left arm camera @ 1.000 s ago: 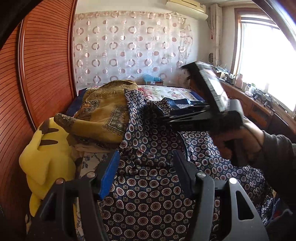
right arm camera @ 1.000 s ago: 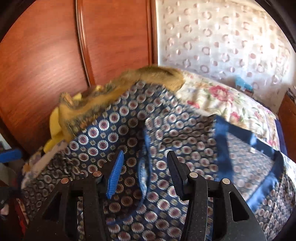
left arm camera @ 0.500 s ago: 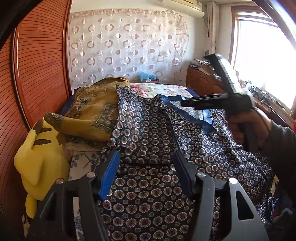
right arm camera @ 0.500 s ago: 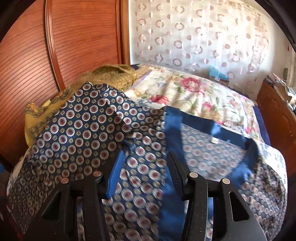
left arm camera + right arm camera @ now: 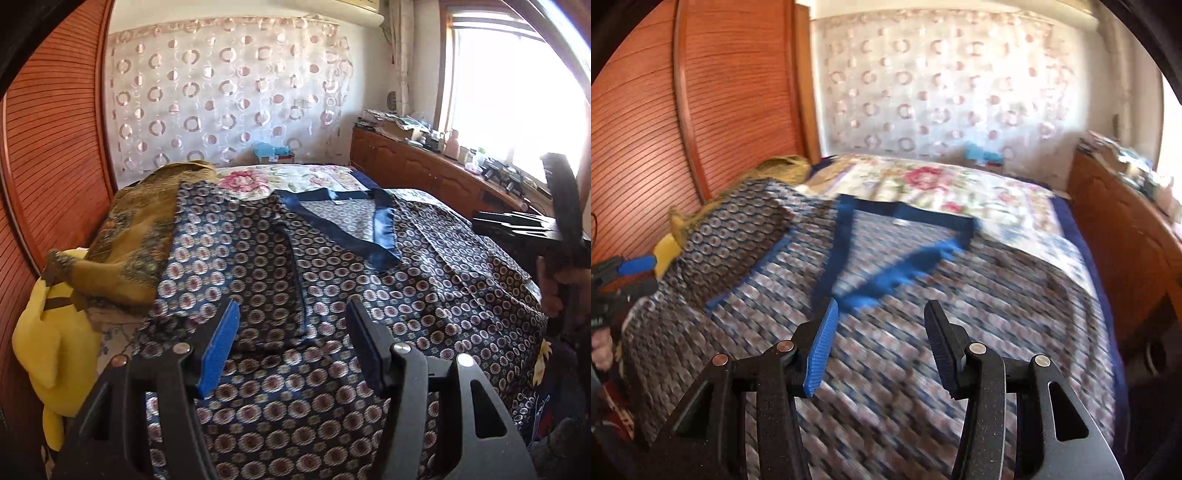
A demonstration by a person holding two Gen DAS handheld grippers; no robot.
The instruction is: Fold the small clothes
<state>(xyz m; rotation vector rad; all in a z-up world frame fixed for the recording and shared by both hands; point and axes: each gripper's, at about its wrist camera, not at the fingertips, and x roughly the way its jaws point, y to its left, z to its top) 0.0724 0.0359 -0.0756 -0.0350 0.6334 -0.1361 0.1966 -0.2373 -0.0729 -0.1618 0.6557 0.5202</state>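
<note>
A navy garment [image 5: 369, 325] with a round-dot print and a plain blue collar band [image 5: 380, 229] lies spread over the bed, its left sleeve part folded inward [image 5: 258, 266]. My left gripper [image 5: 291, 306] hovers open above the garment's near left part with nothing between its fingers. My right gripper [image 5: 882, 304] is open too and empty, above the garment [image 5: 923, 295] just below the collar; this view is blurred by motion. From the left wrist view the right gripper [image 5: 491, 221] sits at the far right edge, held by a hand [image 5: 554, 291].
A mustard patterned cloth [image 5: 136, 229] lies at the garment's left edge, over a yellow plush toy [image 5: 48, 350]. Beyond is the floral bedspread [image 5: 288, 181]. A slatted wooden wardrobe [image 5: 48, 147] bounds the left, a low wooden cabinet [image 5: 424, 166] with clutter the right.
The right gripper has swung from above the garment's left side over to the right edge of the bed. The garment now lies flatter. The left gripper has shifted a little sideways.
</note>
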